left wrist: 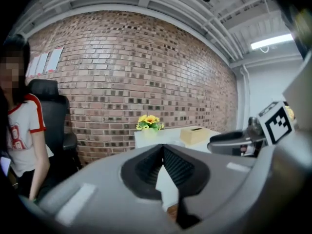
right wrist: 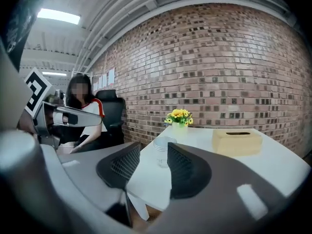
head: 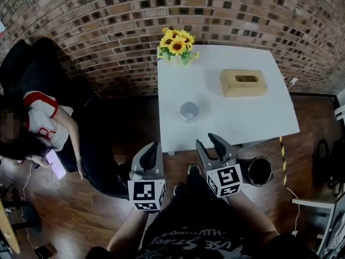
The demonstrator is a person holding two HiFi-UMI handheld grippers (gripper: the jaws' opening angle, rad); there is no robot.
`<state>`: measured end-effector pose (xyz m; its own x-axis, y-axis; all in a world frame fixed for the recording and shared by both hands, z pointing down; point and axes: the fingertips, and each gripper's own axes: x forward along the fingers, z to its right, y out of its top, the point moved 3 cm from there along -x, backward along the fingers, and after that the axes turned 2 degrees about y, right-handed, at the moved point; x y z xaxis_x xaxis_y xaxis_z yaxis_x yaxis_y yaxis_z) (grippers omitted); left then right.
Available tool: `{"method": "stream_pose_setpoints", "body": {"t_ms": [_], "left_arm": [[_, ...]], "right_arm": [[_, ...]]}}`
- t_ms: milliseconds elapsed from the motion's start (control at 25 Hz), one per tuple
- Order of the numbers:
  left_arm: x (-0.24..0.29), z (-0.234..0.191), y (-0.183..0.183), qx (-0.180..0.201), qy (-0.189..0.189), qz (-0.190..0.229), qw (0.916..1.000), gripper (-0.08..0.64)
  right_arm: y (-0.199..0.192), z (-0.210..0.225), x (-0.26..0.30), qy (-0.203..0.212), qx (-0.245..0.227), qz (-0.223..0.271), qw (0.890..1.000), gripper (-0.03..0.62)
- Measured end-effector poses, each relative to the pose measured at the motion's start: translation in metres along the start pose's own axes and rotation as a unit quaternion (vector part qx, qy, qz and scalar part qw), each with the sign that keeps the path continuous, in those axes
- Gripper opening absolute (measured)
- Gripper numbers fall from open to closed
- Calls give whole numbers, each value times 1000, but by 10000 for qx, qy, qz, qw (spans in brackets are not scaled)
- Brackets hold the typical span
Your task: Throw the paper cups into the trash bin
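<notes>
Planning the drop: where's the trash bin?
Head view: the trash bin sits on the floor by the table's near edge, right of the right gripper.

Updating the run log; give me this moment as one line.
left tongs: shut, empty | right tongs: open, empty | cup: upright on table, untouched | trash bin: floor, beside table

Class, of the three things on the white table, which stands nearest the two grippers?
The cup: it stands toward the front edge of the table, on the grippers' side, while the sunflowers and the tissue box sit farther back.
</notes>
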<state>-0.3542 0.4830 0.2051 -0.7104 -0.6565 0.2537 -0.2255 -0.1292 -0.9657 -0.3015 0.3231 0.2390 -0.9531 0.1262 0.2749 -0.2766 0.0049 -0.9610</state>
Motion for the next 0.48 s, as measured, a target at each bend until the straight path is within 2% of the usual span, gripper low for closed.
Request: {"method": "stream_pose_setpoints", "body": {"t_ms": [320, 480], "left_arm": [[39, -19, 8, 56, 421, -30, 9991, 5], [62, -18, 11, 62, 550, -76, 9984, 5]], "right_arm": [[-39, 18, 72, 235, -166, -520, 9982, 325], [-47, 24, 102, 413, -195, -707, 9965, 371]]}}
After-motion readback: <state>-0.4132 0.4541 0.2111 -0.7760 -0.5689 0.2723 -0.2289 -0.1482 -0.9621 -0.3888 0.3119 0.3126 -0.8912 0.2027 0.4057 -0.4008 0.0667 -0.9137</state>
